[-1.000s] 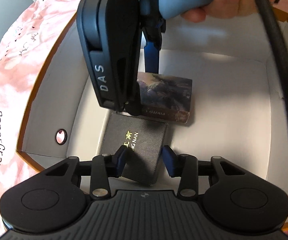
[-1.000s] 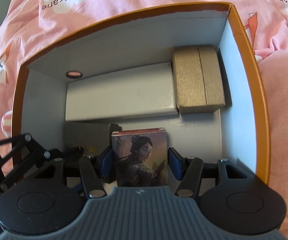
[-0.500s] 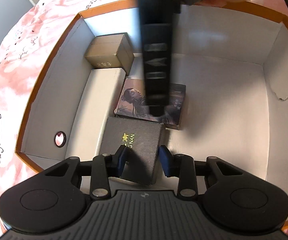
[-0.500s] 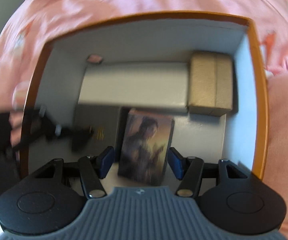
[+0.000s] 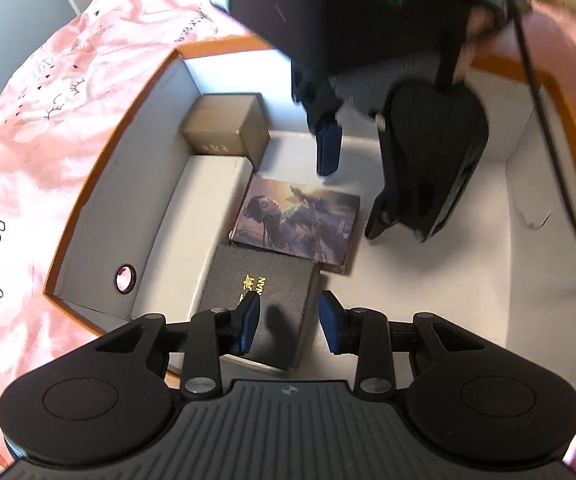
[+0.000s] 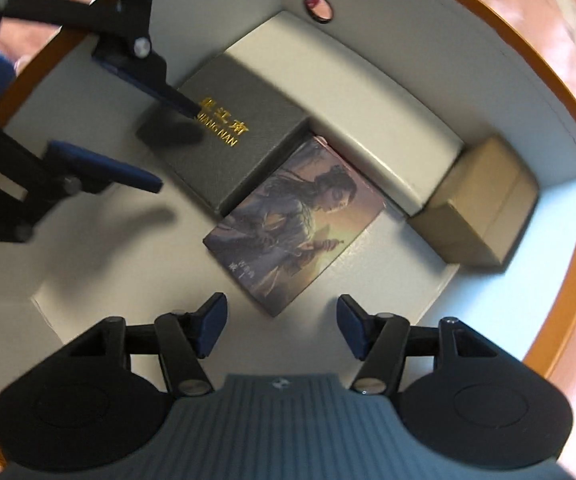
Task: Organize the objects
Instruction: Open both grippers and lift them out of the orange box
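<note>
An orange-rimmed white box holds a long white box, a tan box, a dark box with gold lettering and a picture-covered box, all lying flat. My left gripper is open above the dark box, not touching it. My right gripper is open and empty above the picture box; it shows from outside in the left wrist view.
A pink printed bedsheet surrounds the box. The box's right half has bare white floor. A round hole is in the box's end wall.
My right gripper let go of the picture box, which now lies flat beside the dark box, and has lifted and turned. My left gripper rose slightly above the dark box.
</note>
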A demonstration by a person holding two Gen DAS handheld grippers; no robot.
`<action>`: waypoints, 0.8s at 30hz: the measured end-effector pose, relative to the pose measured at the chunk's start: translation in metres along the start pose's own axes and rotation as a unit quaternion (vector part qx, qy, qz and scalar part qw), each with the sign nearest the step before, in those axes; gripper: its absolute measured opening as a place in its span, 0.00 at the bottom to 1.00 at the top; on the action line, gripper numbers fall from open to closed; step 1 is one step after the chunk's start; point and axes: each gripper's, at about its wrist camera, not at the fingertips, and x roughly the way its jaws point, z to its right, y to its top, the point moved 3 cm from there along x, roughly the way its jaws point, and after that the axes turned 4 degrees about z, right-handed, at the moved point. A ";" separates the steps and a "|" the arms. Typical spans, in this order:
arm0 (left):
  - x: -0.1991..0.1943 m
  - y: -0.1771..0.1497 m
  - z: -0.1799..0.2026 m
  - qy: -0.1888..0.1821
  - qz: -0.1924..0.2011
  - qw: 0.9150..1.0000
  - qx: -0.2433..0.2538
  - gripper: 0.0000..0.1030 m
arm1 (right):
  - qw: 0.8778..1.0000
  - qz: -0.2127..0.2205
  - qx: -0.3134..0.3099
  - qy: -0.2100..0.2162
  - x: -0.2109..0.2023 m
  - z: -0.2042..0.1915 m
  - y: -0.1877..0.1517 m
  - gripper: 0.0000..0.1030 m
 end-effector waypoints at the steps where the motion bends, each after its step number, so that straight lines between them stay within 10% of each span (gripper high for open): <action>1: -0.001 0.000 -0.001 -0.001 0.003 1.000 -0.007 0.40 | 1.000 -0.002 -0.010 -0.003 0.001 0.000 0.001 0.56; 15: -0.058 -0.013 -0.026 -0.001 0.060 0.993 -0.106 0.40 | 0.988 0.020 -0.150 -0.028 0.003 -0.013 0.006 0.41; 24: -0.071 -0.021 -0.036 0.039 0.069 0.985 -0.153 0.40 | 0.994 0.024 -0.095 -0.046 -0.010 -0.005 0.007 0.44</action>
